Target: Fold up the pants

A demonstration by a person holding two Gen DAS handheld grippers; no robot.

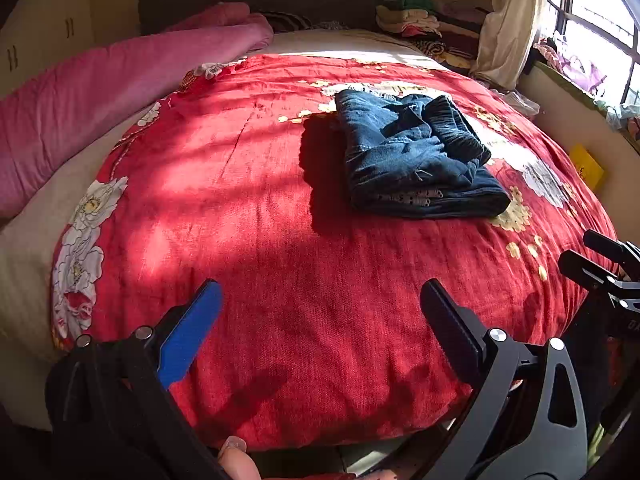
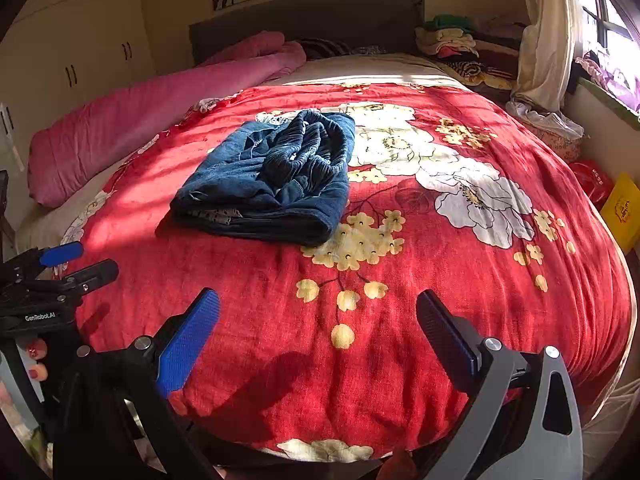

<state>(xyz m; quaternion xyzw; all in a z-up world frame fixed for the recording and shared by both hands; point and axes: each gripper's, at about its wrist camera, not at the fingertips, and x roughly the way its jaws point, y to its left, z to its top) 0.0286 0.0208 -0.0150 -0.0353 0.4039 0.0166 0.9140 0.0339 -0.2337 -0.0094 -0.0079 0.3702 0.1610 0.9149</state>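
Dark blue pants [image 1: 416,156] lie folded into a thick, compact bundle on the red floral blanket [image 1: 260,240], with the ribbed waistband bunched on top. They also show in the right wrist view [image 2: 268,184], left of centre. My left gripper [image 1: 320,292] is open and empty, held near the bed's front edge, well short of the pants. My right gripper [image 2: 318,304] is open and empty too, also near the front edge. Each gripper shows at the side of the other's view: the right one [image 1: 600,260], the left one [image 2: 76,264].
A pink rolled quilt [image 1: 100,92] lies along the bed's left side. A pile of clothes [image 2: 460,40] sits at the headboard's right. A curtain [image 2: 548,32] and window are on the right. A yellow box [image 2: 622,208] and red bag [image 2: 592,180] sit beside the bed.
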